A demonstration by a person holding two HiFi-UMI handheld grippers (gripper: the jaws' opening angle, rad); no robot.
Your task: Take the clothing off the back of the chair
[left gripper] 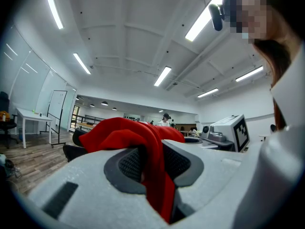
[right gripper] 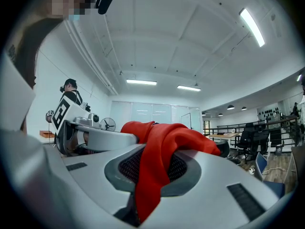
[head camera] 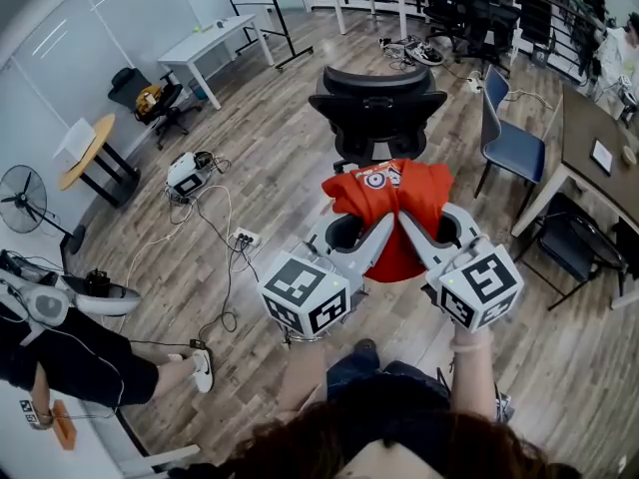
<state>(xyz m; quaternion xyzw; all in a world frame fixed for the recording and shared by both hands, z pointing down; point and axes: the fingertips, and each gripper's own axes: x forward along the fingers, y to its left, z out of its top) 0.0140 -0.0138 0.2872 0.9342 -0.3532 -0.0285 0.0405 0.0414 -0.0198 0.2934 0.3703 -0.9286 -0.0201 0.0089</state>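
A red garment [head camera: 389, 196] with a round white print hangs in the air in front of the black office chair [head camera: 377, 108], clear of its backrest. My left gripper [head camera: 382, 224] is shut on the cloth's left part, and the red fabric [left gripper: 155, 168] runs down between its jaws. My right gripper [head camera: 409, 224] is shut on the right part, with red fabric [right gripper: 151, 175] pinched between its jaws. The two grippers stand side by side, their tips nearly touching under the garment. The chair's back shows bare black above the cloth.
A blue chair [head camera: 509, 140] and a dark table [head camera: 589, 143] stand at the right. Cables and a power strip [head camera: 245, 238] lie on the wood floor at the left, near a white device [head camera: 187, 173]. A person's leg and shoe [head camera: 200, 369] are at the lower left.
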